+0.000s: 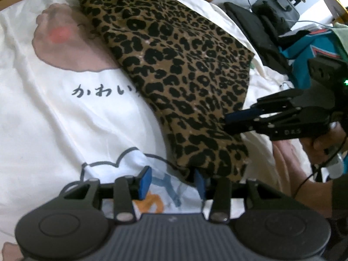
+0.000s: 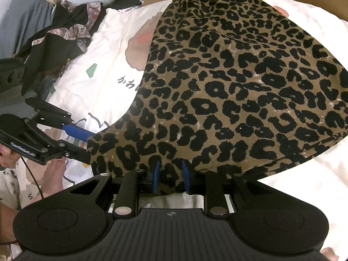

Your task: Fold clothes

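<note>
Folding leopard-print garment (image 2: pixel 228 82) midway: left gripper (image 1: pixel 171 181) spread at hem, right gripper (image 2: pixel 170 175) pinching edge.

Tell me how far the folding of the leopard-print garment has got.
Done: the leopard-print garment already lies doubled over on the white printed sheet. In hand: the right gripper is pinching its near hem, while the left gripper is open at a corner. Left: at least one more fold, since the garment looks large and loose.
</note>
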